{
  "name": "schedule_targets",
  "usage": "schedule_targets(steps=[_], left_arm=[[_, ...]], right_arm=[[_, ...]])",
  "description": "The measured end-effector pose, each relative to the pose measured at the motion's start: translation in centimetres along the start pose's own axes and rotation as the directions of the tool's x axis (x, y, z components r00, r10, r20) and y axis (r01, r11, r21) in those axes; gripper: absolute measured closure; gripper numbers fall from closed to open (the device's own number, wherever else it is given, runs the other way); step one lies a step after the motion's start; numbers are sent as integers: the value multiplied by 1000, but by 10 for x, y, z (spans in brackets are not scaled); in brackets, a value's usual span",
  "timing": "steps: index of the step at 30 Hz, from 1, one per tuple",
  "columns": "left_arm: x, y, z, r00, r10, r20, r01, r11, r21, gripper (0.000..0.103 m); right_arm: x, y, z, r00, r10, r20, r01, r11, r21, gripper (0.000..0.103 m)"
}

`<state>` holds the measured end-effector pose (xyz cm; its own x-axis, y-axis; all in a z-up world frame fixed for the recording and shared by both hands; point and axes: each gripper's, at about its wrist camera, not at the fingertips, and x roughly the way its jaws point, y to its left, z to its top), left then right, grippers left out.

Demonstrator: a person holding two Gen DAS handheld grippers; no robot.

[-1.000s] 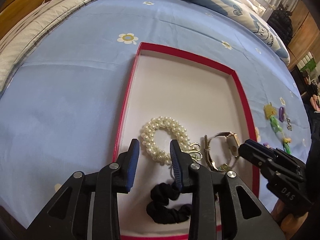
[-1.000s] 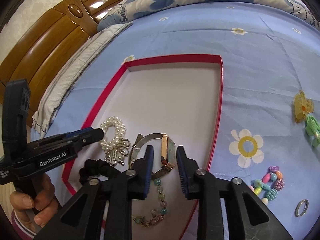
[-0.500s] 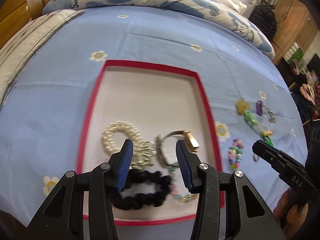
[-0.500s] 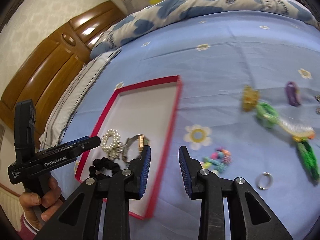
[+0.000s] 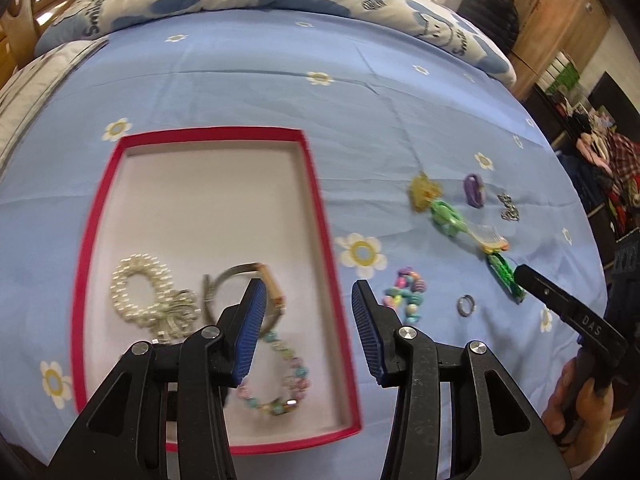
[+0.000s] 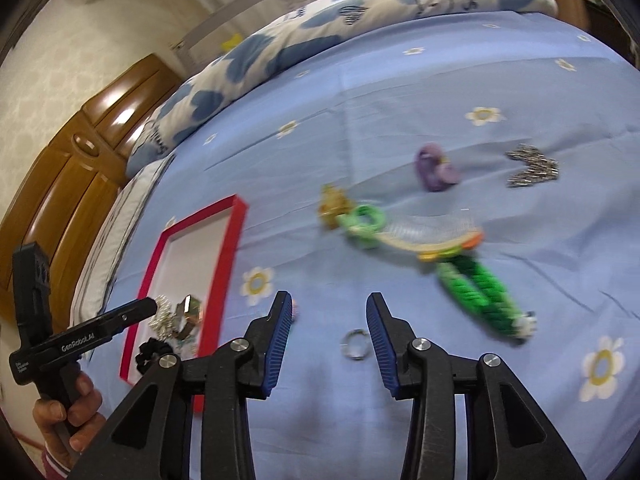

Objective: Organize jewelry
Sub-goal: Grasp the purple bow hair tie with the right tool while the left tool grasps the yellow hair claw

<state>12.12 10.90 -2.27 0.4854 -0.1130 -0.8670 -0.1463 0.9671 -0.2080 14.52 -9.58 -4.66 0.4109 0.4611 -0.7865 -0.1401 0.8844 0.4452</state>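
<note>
Red-rimmed tray [image 5: 320, 216] holds pearl bracelet [image 5: 138, 294], watch [image 5: 256, 284] and beaded bracelet [image 5: 280, 380]. Outstanding at its 3 o'clock: silver ring [image 6: 354, 344], green braided band [image 6: 480, 292], purple clip [image 6: 436, 168]. Left gripper [image 5: 306, 332] and right gripper [image 6: 326, 340] both gape, empty.

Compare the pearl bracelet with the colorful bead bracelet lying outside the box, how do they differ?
The pearl bracelet is all white and lies inside the red box; the colorful bead bracelet mixes pink, blue and green beads and lies on the blue sheet. The pearl bracelet forms the larger loop. Both are beaded rings lying flat.
</note>
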Motion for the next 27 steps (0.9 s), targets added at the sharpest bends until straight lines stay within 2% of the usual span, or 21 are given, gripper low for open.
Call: schedule_targets(steps=[10,16,21,24,27], left_arm=[[19,-42,16,999,-32,-25,33,998,56,55],[46,-66,35,995,-75,-65,79,995,57,54],[76,-85,55,991,-95,-97,101,993,59,46],[93,-95,67,988,-108,-114,115,991,62,32],[108,-104,77,986,-114,-124,124,990,71,32]], right_arm=[[-4,-37,14,999,-37,21,36,999,30,61],[3,-52,34,999,-42,27,41,999,32,61],[16,-67,55,999,-48,23,48,998,29,59],[30,-76,68,999,-53,8,53,998,26,59],[46,-83,80,998,-52,-18,53,998,23,59]])
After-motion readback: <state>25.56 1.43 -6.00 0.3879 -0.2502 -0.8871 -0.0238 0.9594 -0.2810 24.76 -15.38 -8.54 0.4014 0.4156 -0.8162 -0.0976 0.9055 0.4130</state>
